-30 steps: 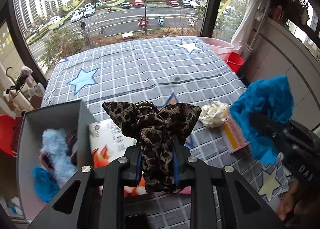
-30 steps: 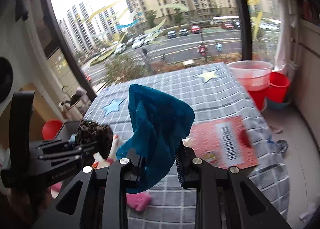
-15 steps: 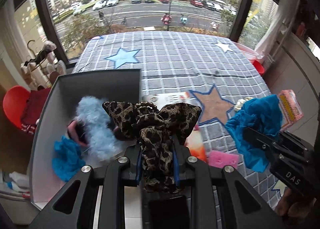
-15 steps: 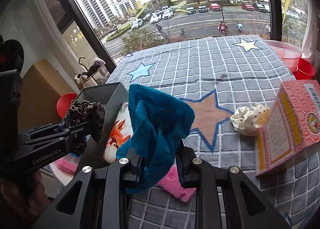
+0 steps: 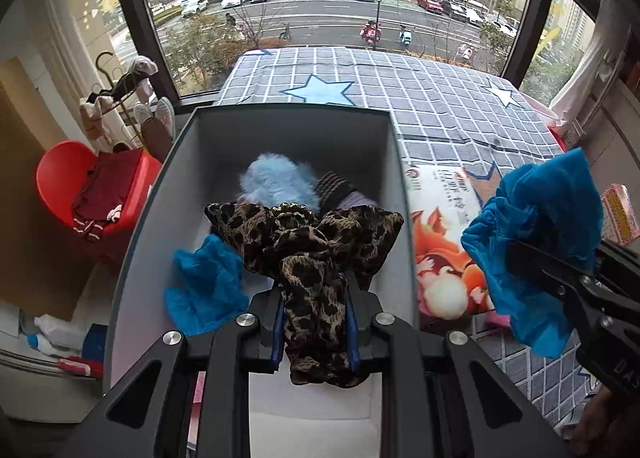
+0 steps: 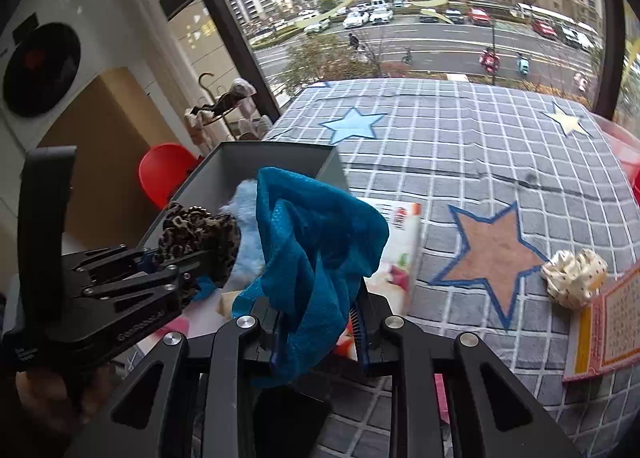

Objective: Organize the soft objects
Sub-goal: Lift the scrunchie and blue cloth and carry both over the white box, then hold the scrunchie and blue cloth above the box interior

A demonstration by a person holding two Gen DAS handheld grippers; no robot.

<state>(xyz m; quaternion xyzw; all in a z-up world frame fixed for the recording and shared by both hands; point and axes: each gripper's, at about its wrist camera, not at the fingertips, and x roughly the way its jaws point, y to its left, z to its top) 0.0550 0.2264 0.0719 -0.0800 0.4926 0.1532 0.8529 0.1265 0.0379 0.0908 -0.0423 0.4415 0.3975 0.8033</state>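
My left gripper (image 5: 316, 322) is shut on a leopard-print scrunchie (image 5: 308, 242) and holds it over the open grey box (image 5: 288, 126). The box holds a fluffy light-blue piece (image 5: 276, 180), a blue cloth (image 5: 206, 286) and a dark striped piece (image 5: 336, 188). My right gripper (image 6: 318, 332) is shut on a blue mesh cloth (image 6: 316, 250), held above the table just right of the box (image 6: 276, 160). That cloth also shows in the left wrist view (image 5: 540, 234). A cream dotted scrunchie (image 6: 574, 278) lies on the table at right.
A printed packet with a fox picture (image 5: 444, 242) lies beside the box. A pink-red carton (image 6: 604, 334) lies at the right. A pink piece (image 5: 498, 318) lies near the packet. The checked star tablecloth (image 6: 460, 138) stretches to the window. A red chair (image 5: 68, 178) stands left of the table.
Both grippers have moved left with their loads. The left gripper now holds the leopard scrunchie over the box's inside; the right gripper's blue cloth has come closer to the box.
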